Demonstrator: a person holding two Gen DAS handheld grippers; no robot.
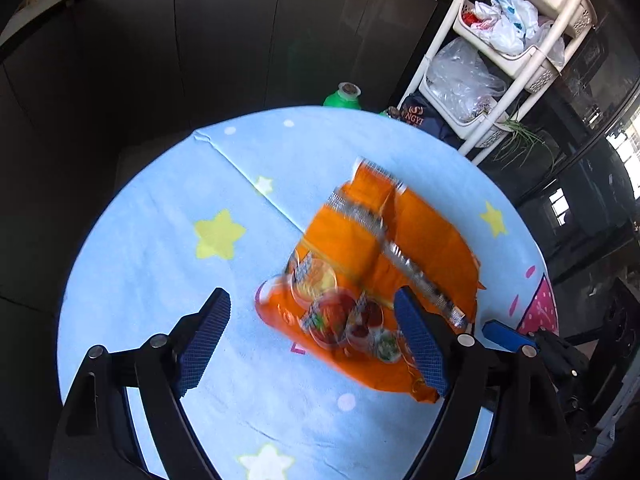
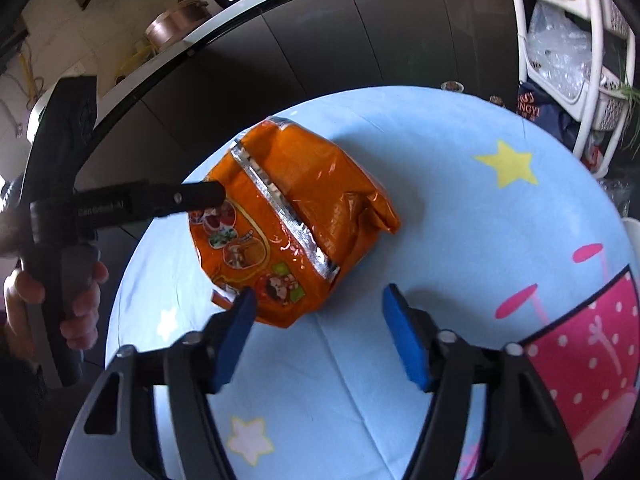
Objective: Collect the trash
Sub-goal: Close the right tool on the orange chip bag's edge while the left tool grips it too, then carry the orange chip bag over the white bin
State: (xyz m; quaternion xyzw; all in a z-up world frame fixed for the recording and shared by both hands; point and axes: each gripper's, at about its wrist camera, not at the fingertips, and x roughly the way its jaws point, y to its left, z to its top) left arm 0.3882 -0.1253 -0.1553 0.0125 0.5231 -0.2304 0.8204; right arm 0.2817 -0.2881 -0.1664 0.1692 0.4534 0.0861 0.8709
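While the orange bag lies mid-tabletop, my left gripper and right gripper both hang wide open, holding nothing. Approach step, I'd say; next, close one on a bag edge.

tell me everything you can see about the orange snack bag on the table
The orange snack bag is a crinkled, glossy plastic pack with a silver foil seam running across it and printed food pictures and a cartoon figure on one end. It looks mostly empty and lies flat on the light blue star-patterned tablecloth. The left gripper hangs over its printed end, jaws apart; whether a finger touches it is unclear. The right gripper is open just short of it.
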